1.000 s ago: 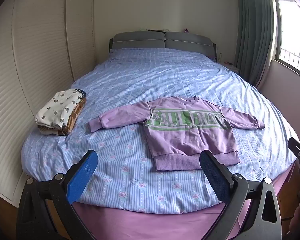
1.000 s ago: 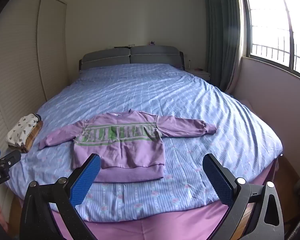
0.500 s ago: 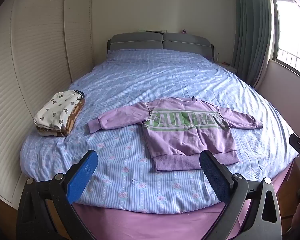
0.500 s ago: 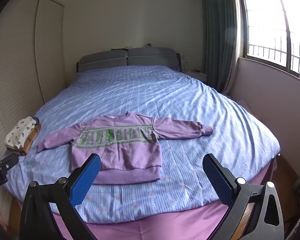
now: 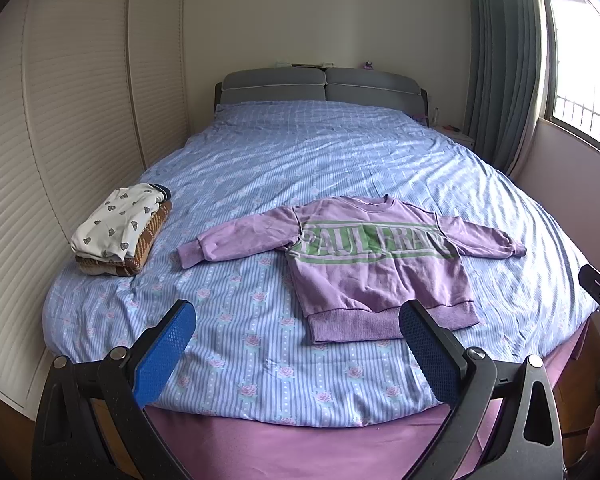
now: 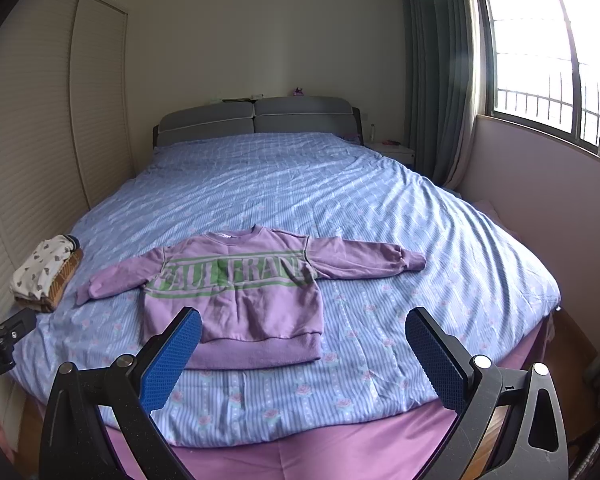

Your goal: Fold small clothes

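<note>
The soft purple sweatshirt with green letters [image 5: 374, 258] lies flat in the middle of the frame on the blue striped bed cover [image 5: 340, 160], both sleeves spread out and not yet folded. The left gripper [image 5: 296, 350] and the right gripper [image 6: 302, 354] hang at the bottom of their frames with jaws wide apart, holding nothing. If a gripper pinches the bed cover along with the sweatshirt, the fold could bunch up, and a wide swing toward the left of the frame could knock the small pile of folded clothes [image 5: 120, 230].
</note>
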Action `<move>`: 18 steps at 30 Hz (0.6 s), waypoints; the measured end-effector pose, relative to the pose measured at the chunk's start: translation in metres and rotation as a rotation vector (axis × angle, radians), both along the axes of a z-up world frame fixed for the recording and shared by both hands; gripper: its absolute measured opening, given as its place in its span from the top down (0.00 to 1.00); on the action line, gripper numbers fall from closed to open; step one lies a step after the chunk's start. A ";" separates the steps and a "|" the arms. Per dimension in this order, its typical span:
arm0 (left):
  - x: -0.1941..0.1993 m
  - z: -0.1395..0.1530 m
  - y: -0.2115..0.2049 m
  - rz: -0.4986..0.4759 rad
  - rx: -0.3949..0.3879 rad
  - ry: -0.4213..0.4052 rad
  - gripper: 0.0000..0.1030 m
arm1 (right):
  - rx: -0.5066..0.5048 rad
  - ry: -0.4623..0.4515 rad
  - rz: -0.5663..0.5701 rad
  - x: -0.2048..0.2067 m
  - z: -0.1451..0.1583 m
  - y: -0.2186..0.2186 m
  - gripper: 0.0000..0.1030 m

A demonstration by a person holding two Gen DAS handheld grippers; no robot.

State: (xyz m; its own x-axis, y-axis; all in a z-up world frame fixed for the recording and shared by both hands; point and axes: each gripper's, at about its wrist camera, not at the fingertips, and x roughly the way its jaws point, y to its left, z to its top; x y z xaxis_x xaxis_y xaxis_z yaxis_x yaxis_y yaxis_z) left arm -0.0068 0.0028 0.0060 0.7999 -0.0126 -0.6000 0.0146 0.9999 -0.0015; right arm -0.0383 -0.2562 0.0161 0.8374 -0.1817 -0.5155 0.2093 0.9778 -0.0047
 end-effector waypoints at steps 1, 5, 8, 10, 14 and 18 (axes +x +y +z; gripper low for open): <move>0.000 0.000 0.000 0.000 -0.001 0.000 0.00 | 0.000 0.000 0.000 0.000 0.000 0.000 0.00; 0.000 0.000 -0.001 0.001 0.002 0.000 0.00 | 0.000 0.000 -0.001 0.000 0.000 -0.001 0.00; -0.001 0.000 -0.001 0.001 0.000 0.000 0.00 | 0.000 -0.001 -0.001 0.000 0.000 0.000 0.00; -0.001 -0.001 -0.001 0.001 0.001 0.000 0.00 | 0.001 -0.001 0.000 -0.001 -0.001 -0.001 0.00; 0.000 0.000 0.000 0.000 0.001 0.000 0.00 | 0.000 -0.002 0.000 0.000 -0.001 0.000 0.00; 0.000 0.000 0.001 0.000 0.001 0.001 0.00 | 0.001 -0.001 0.000 0.000 -0.001 -0.001 0.00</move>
State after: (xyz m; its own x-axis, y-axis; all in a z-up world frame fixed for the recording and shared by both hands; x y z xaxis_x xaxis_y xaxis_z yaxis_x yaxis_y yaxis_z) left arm -0.0072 0.0034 0.0056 0.7993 -0.0125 -0.6008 0.0151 0.9999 -0.0007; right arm -0.0386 -0.2568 0.0155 0.8376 -0.1812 -0.5153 0.2095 0.9778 -0.0033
